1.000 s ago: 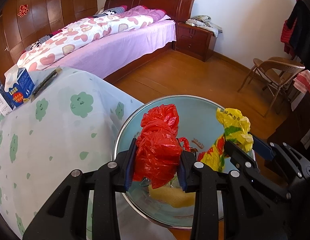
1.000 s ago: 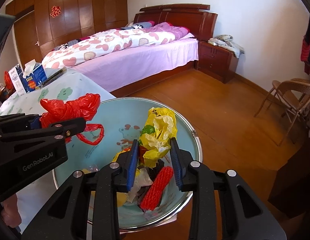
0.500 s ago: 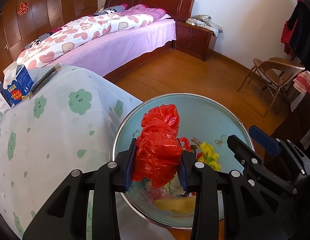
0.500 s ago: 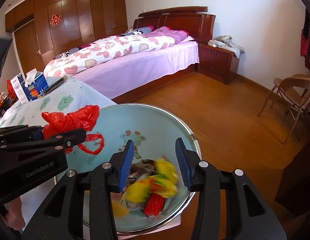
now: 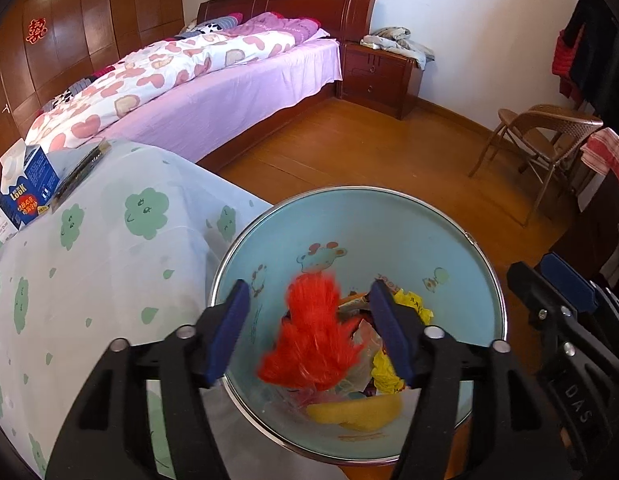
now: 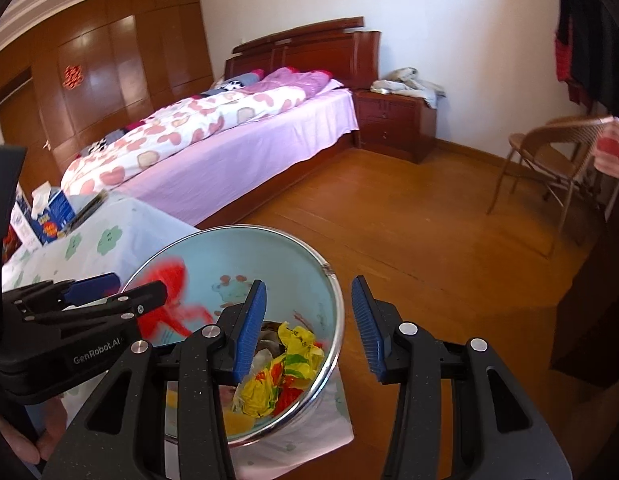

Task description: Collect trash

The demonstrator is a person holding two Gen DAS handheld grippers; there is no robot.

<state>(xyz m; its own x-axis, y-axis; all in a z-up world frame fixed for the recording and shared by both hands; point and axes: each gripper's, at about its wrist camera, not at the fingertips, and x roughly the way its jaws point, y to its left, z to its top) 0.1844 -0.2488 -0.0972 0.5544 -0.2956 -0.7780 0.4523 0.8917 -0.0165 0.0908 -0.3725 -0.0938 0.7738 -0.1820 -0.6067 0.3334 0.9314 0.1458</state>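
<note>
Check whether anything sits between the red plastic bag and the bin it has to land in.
Nothing visible does. The red plastic bag is blurred and sits between the open fingers of the left claw, directly over the open mouth of the bin. Below it lies only trash already inside, such as the yellow wrapper.

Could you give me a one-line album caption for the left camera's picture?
Open left tongs above the blue trash bin as a blurred red plastic bag drops toward the wrappers inside.

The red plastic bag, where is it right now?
In the left wrist view, the crumpled red plastic bag is a blur between the open left gripper jaws, inside the round pale-blue metal-rimmed bin, beside the yellow wrapper.
</note>
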